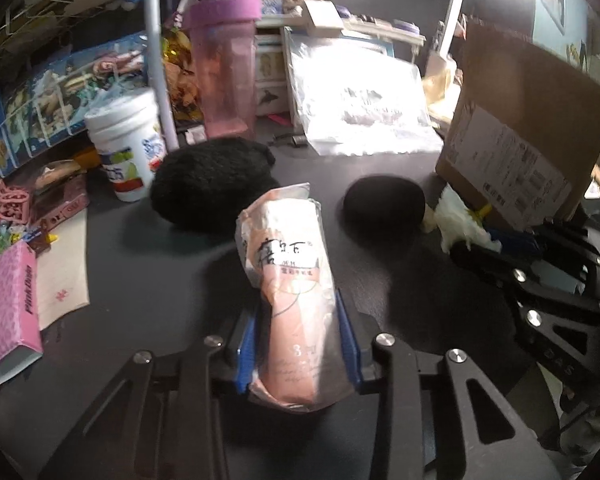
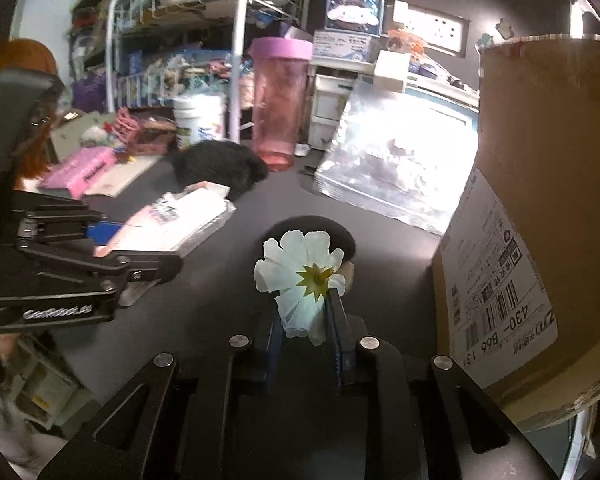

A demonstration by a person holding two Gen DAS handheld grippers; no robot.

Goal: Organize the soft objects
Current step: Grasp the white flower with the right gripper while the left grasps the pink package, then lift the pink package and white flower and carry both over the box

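The left hand-held gripper (image 1: pixel 300 344) is clamped on a soft pink tissue pack in clear plastic wrap (image 1: pixel 290 280), its blue pads pressing both long sides of the pack. The pack lies lengthwise on the dark grey tabletop (image 1: pixel 160 280), pointing away from the gripper.

The right hand-held gripper (image 2: pixel 306 320) is closed on a white fabric flower with a yellow-green centre (image 2: pixel 300 276), the petals pinched between its blue pads and fanning out above them. In the left wrist view this flower shows as a white tuft just right of the tissue pack.

Just beyond the tissue pack, slightly left, sits a fluffy black knitted bundle (image 1: pixel 212 184). To the right of the pack, directly behind the flower, lies a smooth black rounded pad (image 1: pixel 384 204). Further right of the pack a brown cardboard box with a white shipping label (image 1: pixel 516 136) stands tilted on the tabletop, close beside the flower.

Behind the knitted bundle stand a white plastic tub with a printed label (image 1: pixel 128 144) and a tall translucent pink tumbler with a purple lid (image 1: pixel 226 68). Behind the rounded pad lies a shiny clear plastic bag (image 1: pixel 360 104). Far left of the tissue pack a pink patterned carton (image 1: pixel 8 308) rests at the tabletop edge.
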